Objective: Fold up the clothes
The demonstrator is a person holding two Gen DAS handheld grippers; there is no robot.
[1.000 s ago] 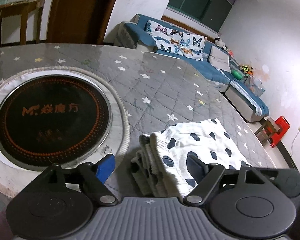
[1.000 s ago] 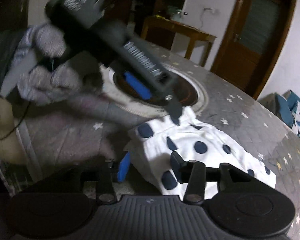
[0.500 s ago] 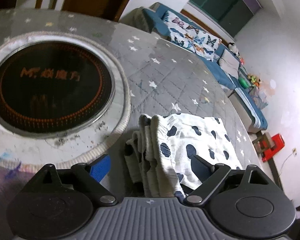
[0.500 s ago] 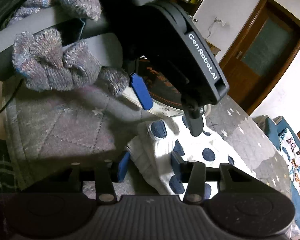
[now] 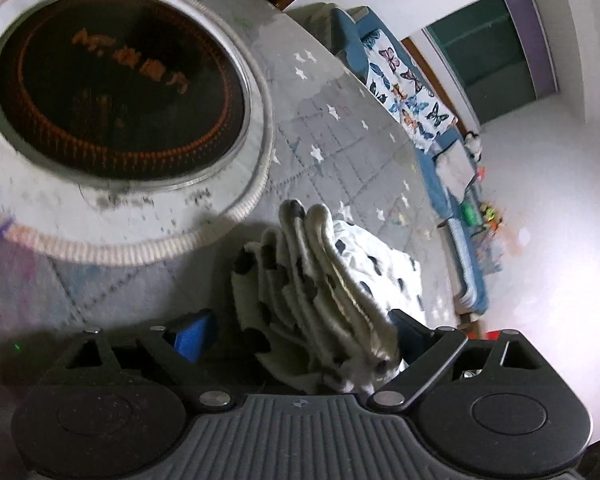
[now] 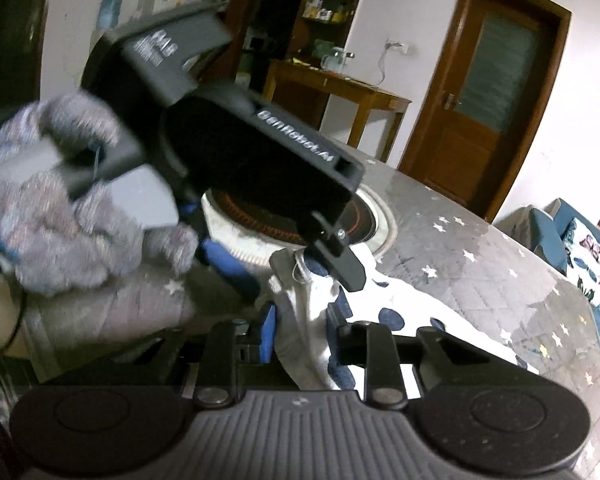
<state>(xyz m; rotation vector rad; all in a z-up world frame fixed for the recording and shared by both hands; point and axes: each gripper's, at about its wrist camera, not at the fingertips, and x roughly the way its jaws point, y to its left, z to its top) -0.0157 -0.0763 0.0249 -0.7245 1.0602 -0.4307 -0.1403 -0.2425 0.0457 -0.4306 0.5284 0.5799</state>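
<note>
A folded white garment with dark blue dots [image 5: 324,280] lies on the grey star-quilted table [image 5: 352,152]. In the left wrist view my left gripper [image 5: 296,332] is open, its fingers wide apart on either side of the garment's stacked folded edges. In the right wrist view my right gripper [image 6: 300,320] is shut on the garment's [image 6: 384,300] near edge, which is bunched between its fingers. The left gripper [image 6: 300,280], held by a gloved hand [image 6: 60,216], shows there over the same end of the garment.
A round black cooktop [image 5: 116,84] with a white ring is set into the table just left of the garment. A blue sofa [image 5: 440,140] with butterfly cushions stands beyond the table. A wooden side table [image 6: 340,92] and a brown door [image 6: 484,92] are behind.
My right gripper has closed on the garment's near edge. The left gripper has tilted and moved closer over the folded edge, staying open.
</note>
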